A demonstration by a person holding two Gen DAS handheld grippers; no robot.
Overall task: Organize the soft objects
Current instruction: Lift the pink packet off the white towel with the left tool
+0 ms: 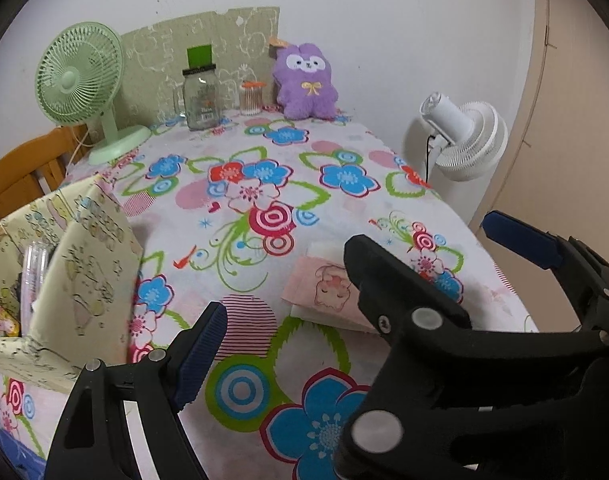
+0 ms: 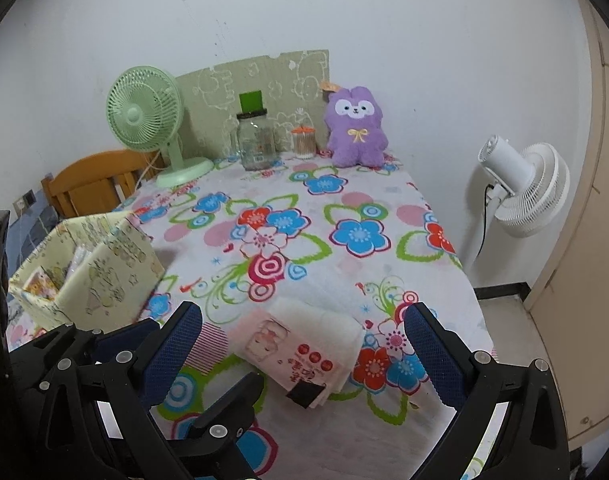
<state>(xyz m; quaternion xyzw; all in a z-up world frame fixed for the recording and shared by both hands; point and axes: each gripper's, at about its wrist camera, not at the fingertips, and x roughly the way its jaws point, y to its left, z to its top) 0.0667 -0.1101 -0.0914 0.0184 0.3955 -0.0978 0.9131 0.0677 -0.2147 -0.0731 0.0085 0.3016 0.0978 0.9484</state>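
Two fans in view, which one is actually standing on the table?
The green fan: its round base rests on the flowered cloth at the back left, beside the jar. The white fan stands on the floor off the table's right edge.

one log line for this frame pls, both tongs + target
phase: approach | left tongs: open, empty | right tongs: open, empty, tissue pack ahead between fingers, untouched | storage box: left on table | plush: far end

Black jaws, blue ribbed pads (image 2: 434, 356), silver rivets

light: even, soft indoor | shadows: faint | focus: mostly sharp | edges: fisheye bending, dark corners
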